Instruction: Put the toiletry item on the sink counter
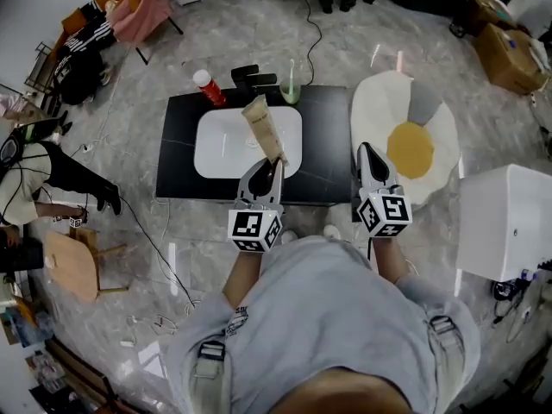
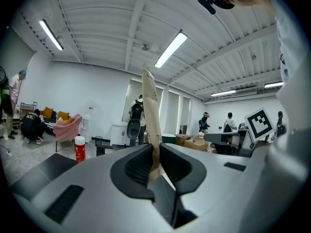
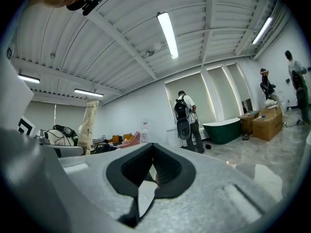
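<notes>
Left gripper (image 1: 275, 161) clamped on tube (image 1: 261, 126), jaws pinching its lower, narrow end. Tube slants up and away from the jaws, wide flat end uppermost. Head view puts it above the white basin (image 1: 220, 149), off the counter (image 1: 332, 145), touching nothing but the pads.

Right gripper (image 1: 366, 150) hangs near the counter's front right edge, jaws together, nothing between them.

Handling, judged:
- Beige squeeze tube, toothpaste by the look. Light, soft-walled; it gives under pressure.
- Flat sides suit the pads. Gripper view shows it edge-on between them, so the hold is across the thin way. Good.
- Held at one end, the long free end can swing or droop.
- Smooth skin, may slide if the pinch eases.
- Not fragile; a hard squeeze could push paste toward the cap.

Placing: bare black top right of the basin looks the best spot. Lay it flat; it won't stand well. Back edge is busy: red-capped can (image 1: 207, 86), faucet (image 1: 250, 78), green cup (image 1: 291, 91).
</notes>
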Motion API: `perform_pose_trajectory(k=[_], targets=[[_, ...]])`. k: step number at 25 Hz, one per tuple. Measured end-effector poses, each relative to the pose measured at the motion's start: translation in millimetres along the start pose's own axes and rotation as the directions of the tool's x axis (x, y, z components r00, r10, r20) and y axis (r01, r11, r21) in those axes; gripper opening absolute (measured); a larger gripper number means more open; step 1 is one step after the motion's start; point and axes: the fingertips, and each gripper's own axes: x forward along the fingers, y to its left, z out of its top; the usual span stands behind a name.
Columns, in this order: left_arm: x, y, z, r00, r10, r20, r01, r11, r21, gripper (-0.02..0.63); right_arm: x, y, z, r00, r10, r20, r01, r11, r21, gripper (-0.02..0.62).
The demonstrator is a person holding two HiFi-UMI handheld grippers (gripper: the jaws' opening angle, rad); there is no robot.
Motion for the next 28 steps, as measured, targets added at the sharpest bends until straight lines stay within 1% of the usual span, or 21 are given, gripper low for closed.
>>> perform_pose_trajectory(k=[6, 13, 19, 24, 28], targets=[[14.9, -4.7, -5.1, 0.996, -0.081, -0.049, 0.081, 0.997, -0.005, 0.048, -0.1, 2.3, 0.4, 0.999, -0.04, 0.007, 0.04, 0.999, 0.003, 0.005], [25.3, -15.1, -19.1, 0.987, -0.132, -0.089, 0.129, 0.991, -0.031, 0.048, -3.2, -4.2, 4.3, 0.998, -0.065, 0.014, 0.065, 0.998, -0.008, 0.005], [37.8, -21.4, -27.1, 0.983, -0.146, -0.11, 0.141, 0.989, -0.047, 0.048, -9.1, -24.7, 5.8, 0.996, -0.093, 0.008, 0.093, 0.996, -0.012, 0.005], [48.3, -25.6, -39.2, 0.978, -0.155, -0.141, 0.146, 0.987, -0.068, 0.048, -7.0, -37.4, 2.7, 0.996, -0.092, -0.004, 0.092, 0.996, 0.008, 0.005], [54.0, -27.3, -48.9, 0.974, -0.155, -0.162, 0.144, 0.987, -0.078, 0.048, -6.8, -48.2, 4.5, 0.995, -0.096, -0.001, 0.096, 0.995, 0.007, 0.005]])
